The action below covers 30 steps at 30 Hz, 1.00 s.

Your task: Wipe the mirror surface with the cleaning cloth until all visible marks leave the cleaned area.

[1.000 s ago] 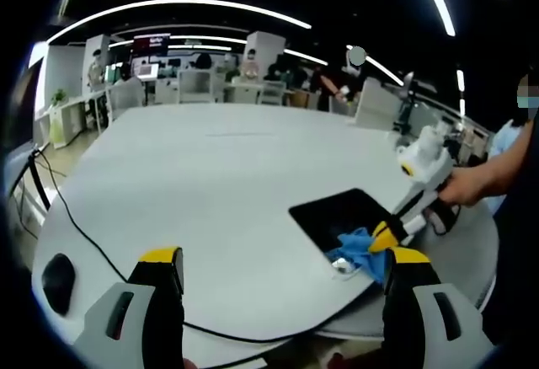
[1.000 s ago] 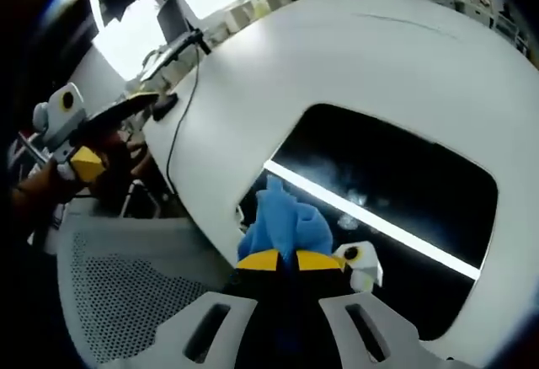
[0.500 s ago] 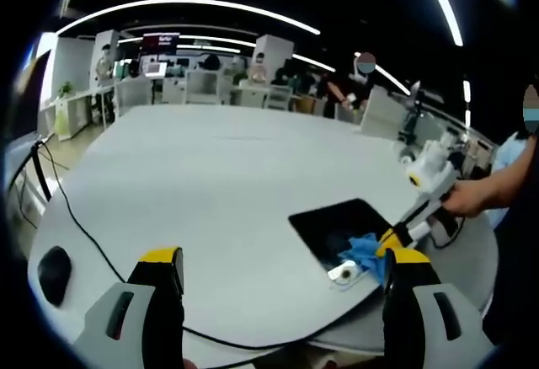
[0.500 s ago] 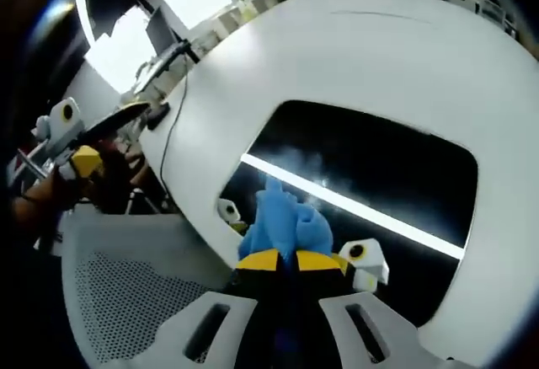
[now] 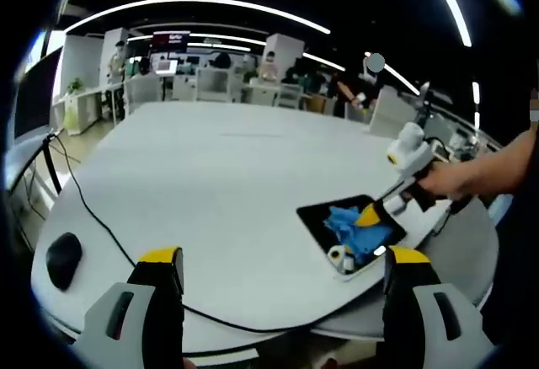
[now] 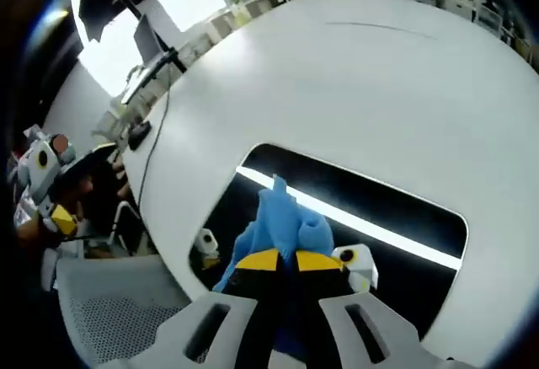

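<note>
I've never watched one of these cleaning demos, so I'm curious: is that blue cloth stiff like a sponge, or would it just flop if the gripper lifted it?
Probably floppy: the blue cloth bunches into soft folds and peaks where the right gripper pinches it. It likely weighs little, since a small pinch holds the whole wad. On the glossy mirror it should slide easily rather than catch.

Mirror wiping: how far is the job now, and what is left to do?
Done: the right gripper is shut on the blue cloth and presses it on the mirror. In hand: the wiping stroke. Left: I cannot tell if marks remain, because the mirror reflects a ceiling light. The left gripper hangs open over the white table.
</note>
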Motion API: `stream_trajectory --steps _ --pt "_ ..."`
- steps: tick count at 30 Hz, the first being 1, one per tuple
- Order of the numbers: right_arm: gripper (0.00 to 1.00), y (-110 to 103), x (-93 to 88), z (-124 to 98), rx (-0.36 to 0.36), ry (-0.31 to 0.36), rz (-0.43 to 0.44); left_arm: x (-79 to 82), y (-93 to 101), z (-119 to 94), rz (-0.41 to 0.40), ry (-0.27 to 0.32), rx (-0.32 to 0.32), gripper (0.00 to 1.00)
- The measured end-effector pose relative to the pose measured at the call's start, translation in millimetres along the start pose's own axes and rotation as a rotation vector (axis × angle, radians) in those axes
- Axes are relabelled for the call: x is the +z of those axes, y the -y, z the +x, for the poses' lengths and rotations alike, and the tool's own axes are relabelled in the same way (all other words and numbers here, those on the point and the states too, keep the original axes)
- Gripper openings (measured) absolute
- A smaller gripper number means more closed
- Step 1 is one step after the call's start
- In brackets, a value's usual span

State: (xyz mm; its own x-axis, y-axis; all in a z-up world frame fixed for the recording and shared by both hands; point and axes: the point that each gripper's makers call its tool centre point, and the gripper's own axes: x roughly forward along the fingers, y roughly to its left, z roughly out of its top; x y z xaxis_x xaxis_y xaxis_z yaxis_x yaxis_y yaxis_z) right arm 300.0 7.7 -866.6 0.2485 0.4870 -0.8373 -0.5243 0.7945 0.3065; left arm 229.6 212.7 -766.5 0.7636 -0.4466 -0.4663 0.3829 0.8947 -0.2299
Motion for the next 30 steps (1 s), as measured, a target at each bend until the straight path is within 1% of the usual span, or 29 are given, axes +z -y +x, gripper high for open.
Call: stream_trajectory --steps 4,6,10,12,14,16,18,21,23,26,28,30 --pt "0.0 8.2 15.6 4.7 -0.025 -0.008 -0.024 -0.8 0.8 -1.4 -0.003 0.001 0.008 1.0" --pt "0.0 10.6 20.4 6.4 -0.033 -0.01 -0.039 -1.8 2.0 -1.6 0.004 -0.005 0.008 1.0" --pt "0.0 19.0 33.3 9.6 -0.05 0.002 -0.054 -0.7 5.7 -1.6 0.019 -0.01 0.002 1.0" --pt "0.0 26.2 41.9 12.9 -0.074 0.02 0.008 -0.1 6.7 -0.7 0.025 -0.012 0.0 1.0" --pt "0.0 28.3 48.0 15.3 -0.077 0.028 0.019 -0.1 6.8 1.3 0.035 -0.019 -0.002 1.0" --pt "0.0 28.0 50.4 16.2 -0.079 0.027 0.021 2.3 9.7 3.1 0.045 -0.02 -0.012 1.0" --pt "0.0 27.5 49.1 15.8 -0.074 0.023 0.016 2.6 11.6 5.2 0.079 -0.03 -0.021 1.0" --pt "0.0 26.5 47.6 14.5 -0.058 0.056 -0.034 5.5 13.7 6.7 0.084 -0.03 -0.025 1.0" --pt "0.0 26.9 46.6 13.1 -0.048 0.077 -0.026 6.3 14.4 7.6 0.082 -0.028 -0.028 1.0" --pt "0.0 29.5 45.8 13.2 -0.034 0.087 -0.025 6.8 15.9 8.1 0.085 -0.028 -0.033 1.0" --pt "0.0 33.5 43.7 9.5 -0.033 0.088 -0.003 7.1 15.9 8.4 0.083 -0.027 -0.033 1.0" --pt "0.0 39.7 41.2 6.7 -0.038 0.09 -0.002 6.8 15.2 8.6 0.083 -0.027 -0.034 1.0"
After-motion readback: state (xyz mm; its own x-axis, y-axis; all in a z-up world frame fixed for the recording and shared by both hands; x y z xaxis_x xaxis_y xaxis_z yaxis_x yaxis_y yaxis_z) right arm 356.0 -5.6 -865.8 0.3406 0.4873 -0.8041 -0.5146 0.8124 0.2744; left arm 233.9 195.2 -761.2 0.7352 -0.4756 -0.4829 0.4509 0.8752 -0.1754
